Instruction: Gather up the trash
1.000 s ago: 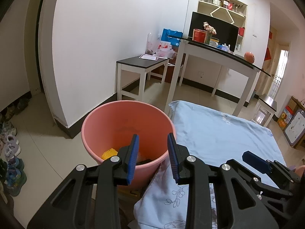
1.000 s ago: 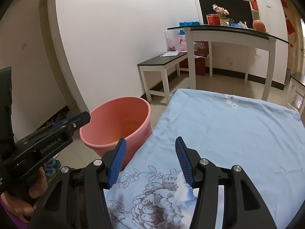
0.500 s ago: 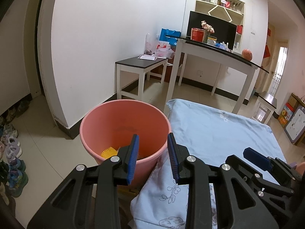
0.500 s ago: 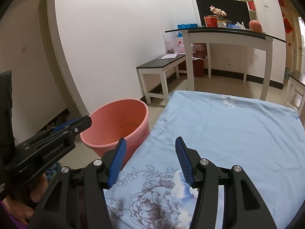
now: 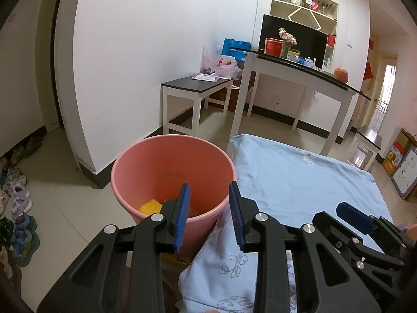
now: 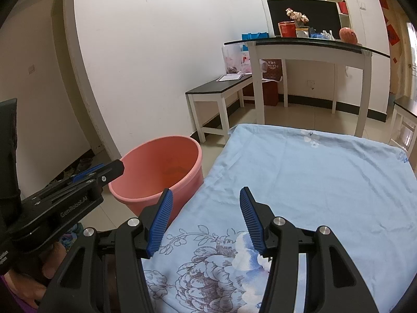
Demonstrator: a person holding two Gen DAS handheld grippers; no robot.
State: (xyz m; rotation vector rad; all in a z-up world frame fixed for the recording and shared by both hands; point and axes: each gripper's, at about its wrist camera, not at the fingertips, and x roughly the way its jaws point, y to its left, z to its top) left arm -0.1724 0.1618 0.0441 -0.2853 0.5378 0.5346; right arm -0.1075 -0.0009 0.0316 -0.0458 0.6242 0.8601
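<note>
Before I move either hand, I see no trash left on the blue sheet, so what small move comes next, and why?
Probably draw the left gripper back from above the pink bucket. Both it and the right gripper stand open and empty, the blue sheet shows nothing loose, and something yellow already lies in the bucket.

Left wrist cam sits behind the left gripper [image 5: 209,195], angled down over the pink bucket [image 5: 146,156], close to its near rim. Right wrist cam sits behind the right gripper [image 6: 206,200], angled down over the blue sheet [image 6: 312,169], bucket [image 6: 146,174] off to its left. Both face the white wall and tables. Shared: bucket, sheet [image 5: 299,177], bench [image 5: 198,84], glass-top table [image 5: 299,69]. Each cam catches the other gripper at frame edge.
</note>
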